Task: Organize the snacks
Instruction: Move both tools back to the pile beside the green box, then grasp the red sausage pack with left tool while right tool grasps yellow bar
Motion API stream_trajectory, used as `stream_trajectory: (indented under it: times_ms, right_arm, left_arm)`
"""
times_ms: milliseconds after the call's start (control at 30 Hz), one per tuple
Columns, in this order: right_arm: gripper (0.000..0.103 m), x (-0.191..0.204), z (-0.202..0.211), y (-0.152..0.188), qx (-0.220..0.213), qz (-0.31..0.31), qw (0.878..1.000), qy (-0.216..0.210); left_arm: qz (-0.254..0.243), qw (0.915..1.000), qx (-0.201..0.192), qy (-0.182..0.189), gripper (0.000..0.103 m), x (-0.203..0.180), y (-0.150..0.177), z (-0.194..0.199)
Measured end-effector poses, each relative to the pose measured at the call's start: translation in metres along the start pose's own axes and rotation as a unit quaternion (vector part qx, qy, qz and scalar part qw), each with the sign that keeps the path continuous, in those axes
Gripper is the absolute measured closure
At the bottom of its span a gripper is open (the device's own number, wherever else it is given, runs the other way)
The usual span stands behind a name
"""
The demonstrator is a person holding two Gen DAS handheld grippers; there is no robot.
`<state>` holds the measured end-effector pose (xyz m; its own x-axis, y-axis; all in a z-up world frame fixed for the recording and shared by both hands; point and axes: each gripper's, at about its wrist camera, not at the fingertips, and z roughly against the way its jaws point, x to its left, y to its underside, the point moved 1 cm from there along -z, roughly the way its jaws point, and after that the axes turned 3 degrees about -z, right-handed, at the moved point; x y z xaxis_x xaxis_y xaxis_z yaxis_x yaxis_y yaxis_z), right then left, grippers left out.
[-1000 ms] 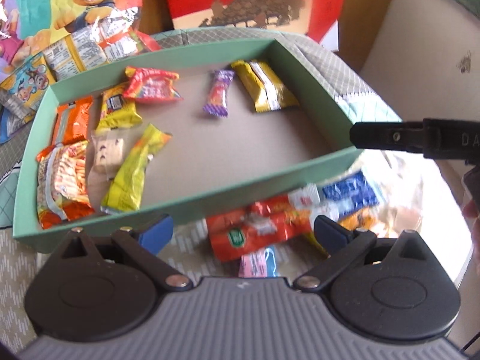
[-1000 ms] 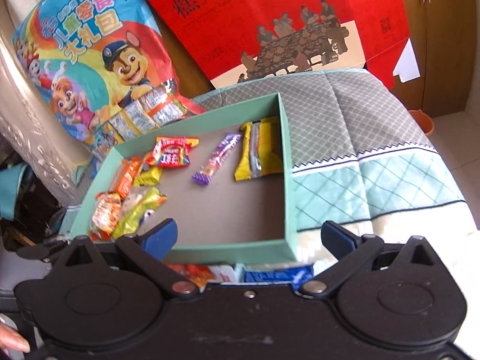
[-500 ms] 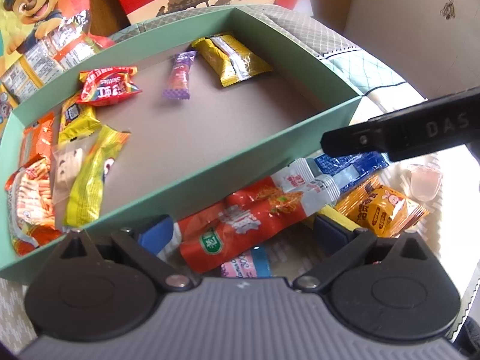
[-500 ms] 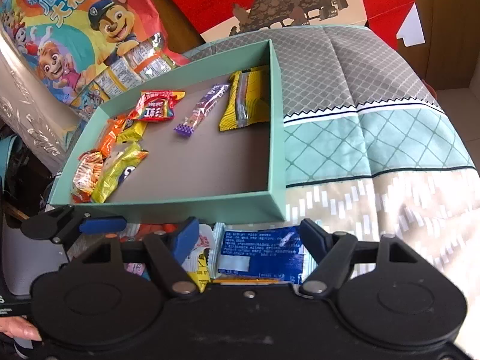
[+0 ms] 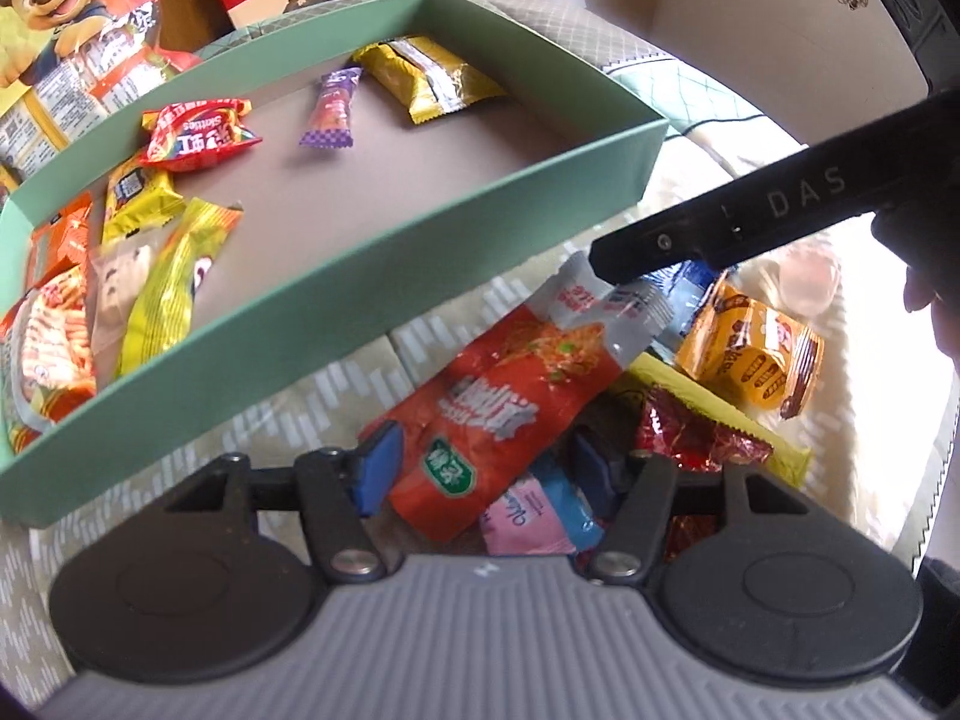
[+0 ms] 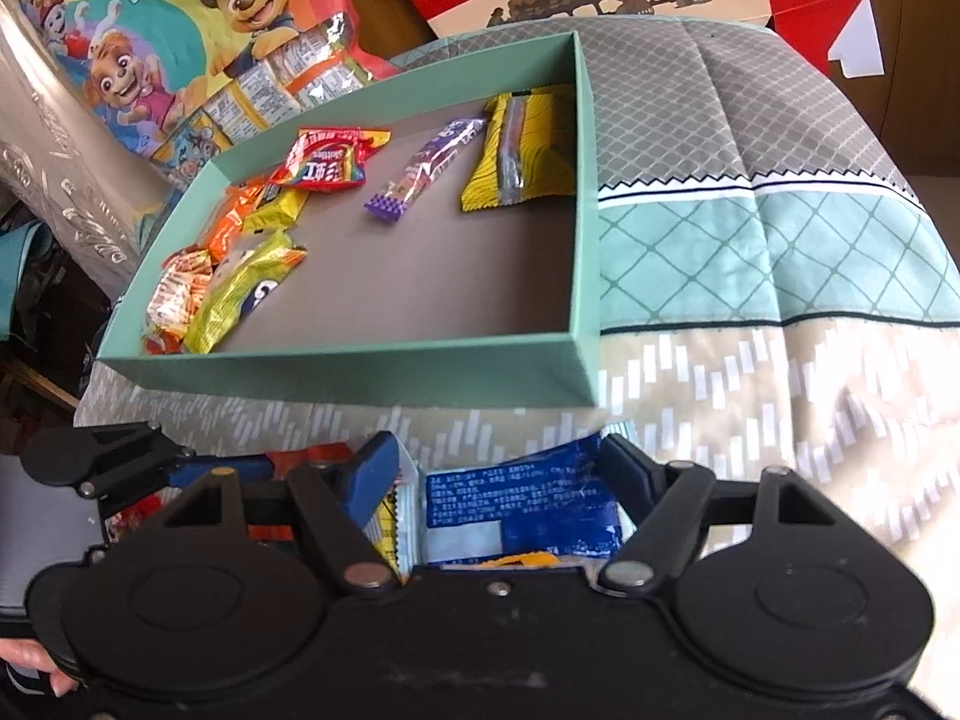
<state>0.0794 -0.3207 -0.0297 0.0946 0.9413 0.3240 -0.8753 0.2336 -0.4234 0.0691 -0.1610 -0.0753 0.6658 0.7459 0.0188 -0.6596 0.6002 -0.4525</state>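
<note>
Two snack packets sit between the two claws, both outside the green cardboard tray (image 5: 336, 294) on the patterned quilt (image 6: 750, 312). The left gripper (image 5: 483, 471) has just been closing: its blue pads now bracket the lower end of a long red packet (image 5: 498, 402), a glossy sachet with a grey sealed top, white lettering and a green round badge. The left pad touches its edge; whether the right one presses on it is hard to tell. The packet lies slantwise just beside the tray's near wall, on top of a pink-and-blue wrapper (image 5: 540, 510). Next to it are an orange pack (image 5: 750, 348) of small boxed sweets and a crinkled dark red foil (image 5: 696, 438).

The right gripper (image 6: 504, 468) stands about two-thirds open around a blue packet (image 6: 522, 504) with white print and a pale panel; both pads meet its sides, its top edge crumpled at the right pad.

Inside the tray lie a red Skittles bag (image 5: 198, 135), a purple bar (image 5: 333, 111), a yellow packet (image 5: 432, 78) and several orange and yellow snacks (image 5: 162, 282) along the left wall.
</note>
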Motion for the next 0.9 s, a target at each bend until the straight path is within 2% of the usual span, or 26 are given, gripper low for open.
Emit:
stream_trajectory:
  times_ms: [167, 367, 533, 633, 800, 867, 900]
  right_arm:
    - [0.027, 0.002, 0.006, 0.013, 0.009, -0.018, 1.000, 0.001]
    - [0.027, 0.003, 0.014, 0.028, 0.013, -0.025, 1.000, 0.004]
    - [0.028, -0.006, 0.021, 0.031, 0.009, -0.053, 0.999, -0.006]
    - [0.028, -0.015, 0.028, 0.032, -0.003, -0.076, 0.997, -0.011]
    - [0.028, -0.023, 0.034, 0.033, -0.019, -0.099, 0.995, -0.015]
    - [0.028, -0.022, 0.037, 0.034, -0.027, -0.100, 0.995, -0.014]
    - [0.028, -0.021, 0.039, 0.035, -0.033, -0.099, 0.994, -0.013]
  left_arm:
    - [0.023, 0.9996, 0.013, 0.008, 0.042, 0.005, 0.012, 0.008]
    - [0.017, 0.9998, 0.013, -0.003, 0.043, 0.004, 0.022, 0.017]
    - [-0.030, 0.9982, -0.029, -0.044, 0.031, -0.007, 0.014, 0.028]
    - [-0.070, 0.9952, -0.046, -0.051, 0.018, -0.016, 0.007, 0.028]
    - [-0.143, 0.9865, -0.046, -0.064, 0.019, -0.039, -0.005, 0.010]
    - [-0.150, 0.9859, -0.037, -0.063, 0.024, -0.042, -0.009, 0.001]
    - [-0.148, 0.9865, -0.032, -0.063, 0.030, -0.041, -0.011, -0.003]
